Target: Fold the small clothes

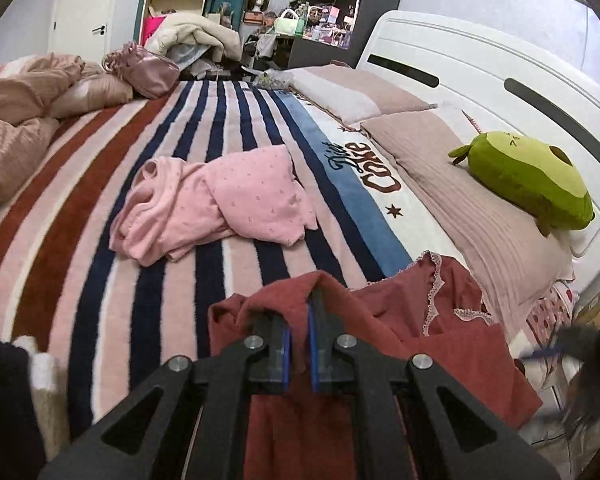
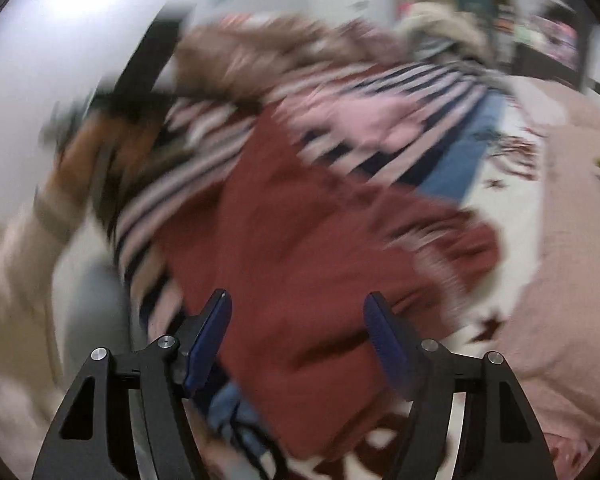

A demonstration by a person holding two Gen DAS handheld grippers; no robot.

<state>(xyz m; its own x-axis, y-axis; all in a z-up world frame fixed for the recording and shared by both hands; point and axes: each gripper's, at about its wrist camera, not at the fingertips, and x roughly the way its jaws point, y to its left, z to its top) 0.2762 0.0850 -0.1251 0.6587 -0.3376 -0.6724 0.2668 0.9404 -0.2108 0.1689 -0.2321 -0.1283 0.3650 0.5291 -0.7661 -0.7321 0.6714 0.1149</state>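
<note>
Your left gripper [image 1: 299, 316] pinched tight on the near dark-red garment [image 1: 440, 344] — your right gripper [image 2: 298, 312] wide apart, empty above it

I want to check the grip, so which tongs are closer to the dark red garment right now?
Left. The left tongs are shut on a raised fold of the dark red garment, touching it. The right tongs are open with the garment behind them; that view is too blurred to show contact.
</note>
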